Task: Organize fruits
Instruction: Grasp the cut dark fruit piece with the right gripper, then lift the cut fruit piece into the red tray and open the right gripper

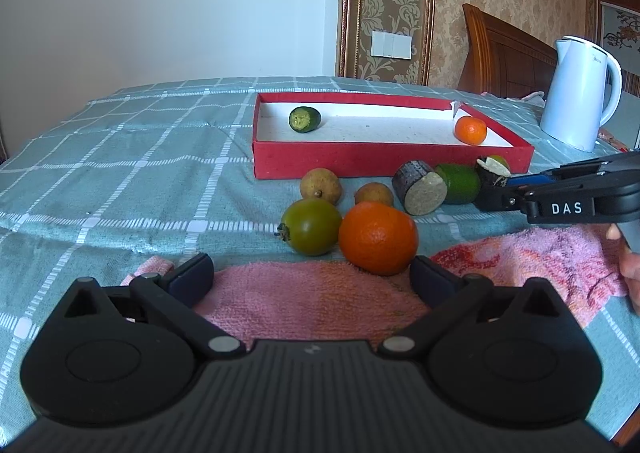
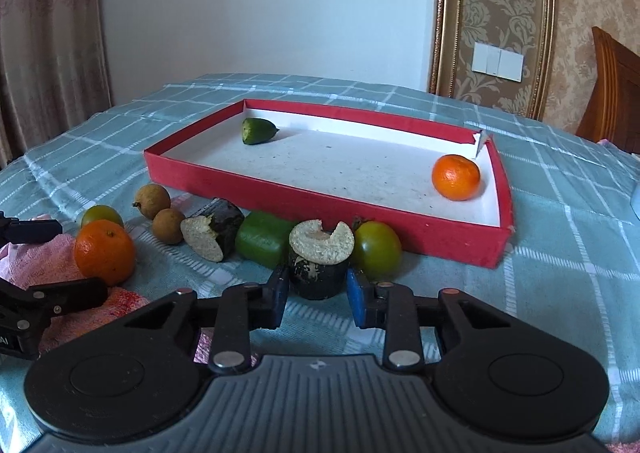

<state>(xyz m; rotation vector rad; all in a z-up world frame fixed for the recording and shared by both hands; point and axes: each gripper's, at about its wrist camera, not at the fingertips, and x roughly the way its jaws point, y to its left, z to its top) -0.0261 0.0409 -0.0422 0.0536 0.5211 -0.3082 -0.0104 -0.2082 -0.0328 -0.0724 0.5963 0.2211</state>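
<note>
My right gripper (image 2: 316, 295) sat with its fingers on either side of a dark stump-like chunk with a pale cut top (image 2: 319, 261), though I couldn't tell if it was actually pinching it. My left gripper (image 1: 312, 277) was spread wide over the pink towel (image 1: 304, 301), just short of the big orange (image 1: 378, 238). The red tray (image 2: 320, 199) on the bed held a small orange (image 2: 456, 177) and a green cut piece (image 2: 258, 131), with the rest of the fruit lined up in front of it.
</note>
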